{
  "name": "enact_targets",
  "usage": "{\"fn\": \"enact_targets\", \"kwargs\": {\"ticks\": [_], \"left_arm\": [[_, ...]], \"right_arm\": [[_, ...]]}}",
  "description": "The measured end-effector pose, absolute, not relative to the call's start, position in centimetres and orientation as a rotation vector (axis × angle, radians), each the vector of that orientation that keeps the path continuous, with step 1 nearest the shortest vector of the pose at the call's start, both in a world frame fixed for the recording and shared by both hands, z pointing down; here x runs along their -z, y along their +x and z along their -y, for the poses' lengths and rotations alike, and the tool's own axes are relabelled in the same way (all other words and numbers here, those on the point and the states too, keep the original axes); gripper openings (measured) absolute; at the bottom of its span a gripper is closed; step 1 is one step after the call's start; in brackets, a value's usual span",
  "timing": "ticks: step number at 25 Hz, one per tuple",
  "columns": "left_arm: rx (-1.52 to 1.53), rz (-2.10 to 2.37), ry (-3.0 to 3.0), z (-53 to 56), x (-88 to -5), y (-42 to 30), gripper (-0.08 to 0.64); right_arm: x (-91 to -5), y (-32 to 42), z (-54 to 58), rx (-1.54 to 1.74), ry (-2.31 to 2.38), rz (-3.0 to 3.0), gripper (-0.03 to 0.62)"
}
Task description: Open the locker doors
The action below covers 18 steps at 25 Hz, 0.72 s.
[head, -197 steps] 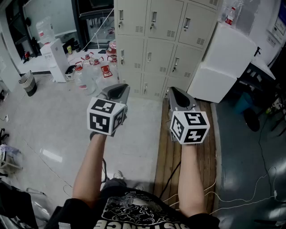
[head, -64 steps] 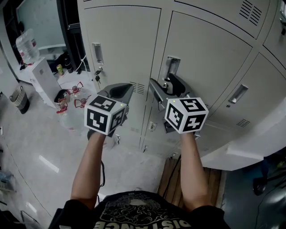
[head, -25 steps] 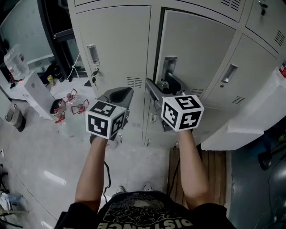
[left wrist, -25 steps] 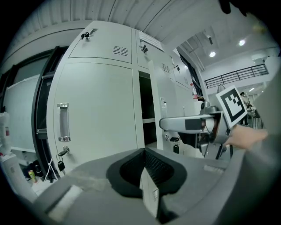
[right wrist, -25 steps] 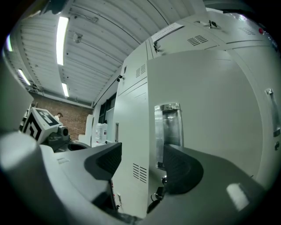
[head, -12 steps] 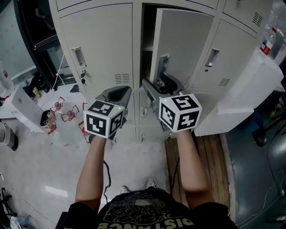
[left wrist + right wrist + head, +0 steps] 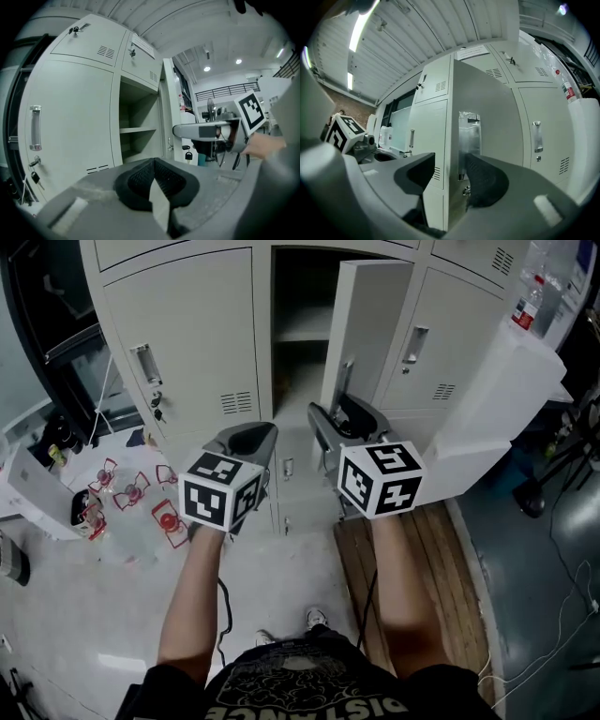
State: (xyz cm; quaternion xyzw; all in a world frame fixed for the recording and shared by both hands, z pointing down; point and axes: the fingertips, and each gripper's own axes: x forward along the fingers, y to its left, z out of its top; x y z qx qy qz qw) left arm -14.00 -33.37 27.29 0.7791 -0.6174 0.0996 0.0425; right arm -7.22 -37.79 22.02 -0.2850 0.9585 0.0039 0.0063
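Observation:
The middle locker door stands swung out to the right, and its dark compartment with a shelf shows behind it. My right gripper straddles the door's free edge beside the metal handle. Its jaws have just been closing; a gap still shows between the left jaw and the door. My left gripper hovers shut and empty, level with the closed left locker door; in the left gripper view its pads meet, facing the open compartment.
Closed lockers flank the open one, the right one with a handle. A large white block leans at the right, over a wooden pallet. Water jugs with red handles crowd the floor at the left.
The middle door has swung from nearly closed to wide open, showing the compartment. Both grippers have drawn back from the lockers, the right one staying at the door's edge.

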Motion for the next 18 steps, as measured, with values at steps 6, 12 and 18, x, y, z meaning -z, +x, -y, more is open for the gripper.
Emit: {"fn": "enact_targets", "kwargs": {"ticks": [6,12,18], "left_arm": [[-0.311,1.825,2.446,33.7,-27.0,-11.9,0.003],[-0.320,1.756,2.512,34.4,-26.7,-9.1,0.003],[-0.325,1.700,2.554,35.3,-26.8,-6.9,0.003]], "right_arm": [[-22.0,-4.7,37.7,-0.013,-0.982,-2.966,0.201],[-21.9,-2.0,37.9,-0.012,-1.062,-2.935,0.183],[-21.8,0.2,38.3,-0.001,-1.097,-2.912,0.157]]}}
